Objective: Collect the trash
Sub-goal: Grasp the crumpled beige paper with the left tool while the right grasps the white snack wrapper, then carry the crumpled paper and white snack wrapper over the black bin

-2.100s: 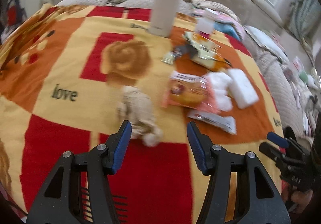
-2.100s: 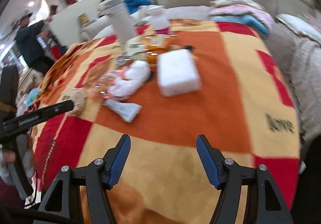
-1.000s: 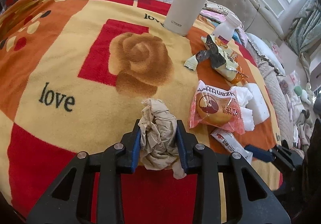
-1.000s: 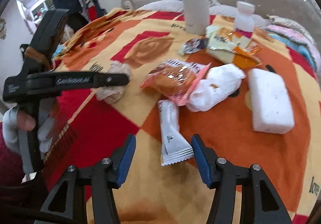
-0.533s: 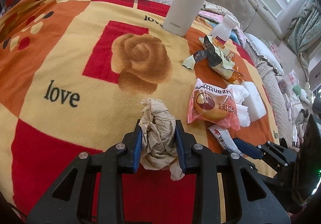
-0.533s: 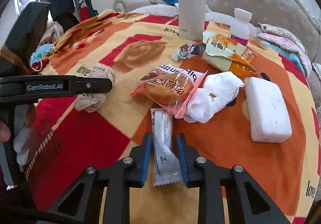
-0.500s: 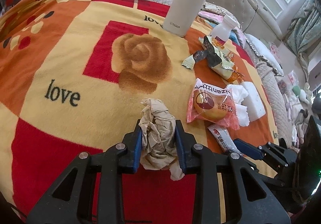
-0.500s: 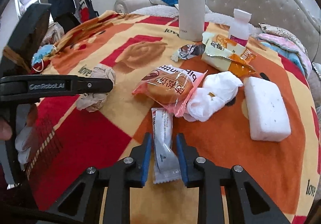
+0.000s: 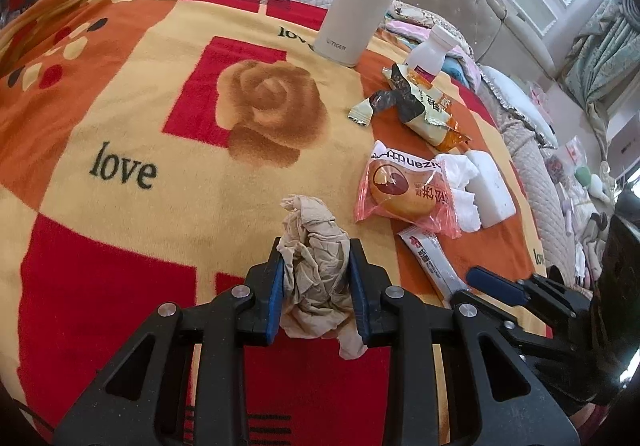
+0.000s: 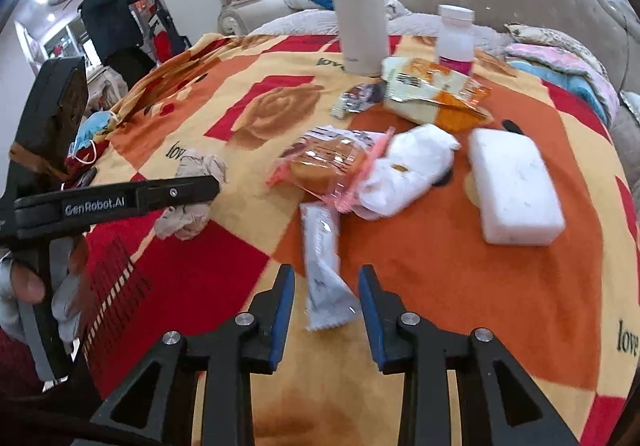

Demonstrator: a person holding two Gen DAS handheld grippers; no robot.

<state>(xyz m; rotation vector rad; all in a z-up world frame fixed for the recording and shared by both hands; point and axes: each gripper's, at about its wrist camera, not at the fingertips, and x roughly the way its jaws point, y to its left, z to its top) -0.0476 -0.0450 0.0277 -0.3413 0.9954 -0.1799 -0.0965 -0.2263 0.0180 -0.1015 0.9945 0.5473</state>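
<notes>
We see a fuzzy cloth blanket (image 9: pixel 120 118), crumpled matt paper (image 9: pixel 316 266), a glossy plastic wrapper (image 9: pixel 404 194), and a smooth flask (image 9: pixel 360 2).

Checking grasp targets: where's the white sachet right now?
In the right wrist view the white sachet lies on the blanket between the open jaws of the right hand-held gripper, its far end tucked under the pink bun packet.

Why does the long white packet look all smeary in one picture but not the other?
In the right wrist view the white packet is streaked by motion blur, and the bun bag is soft too. In the left wrist view the white packet and the crumpled tissue are sharp. Both views bulge at the edges from the fisheye lens.
</notes>
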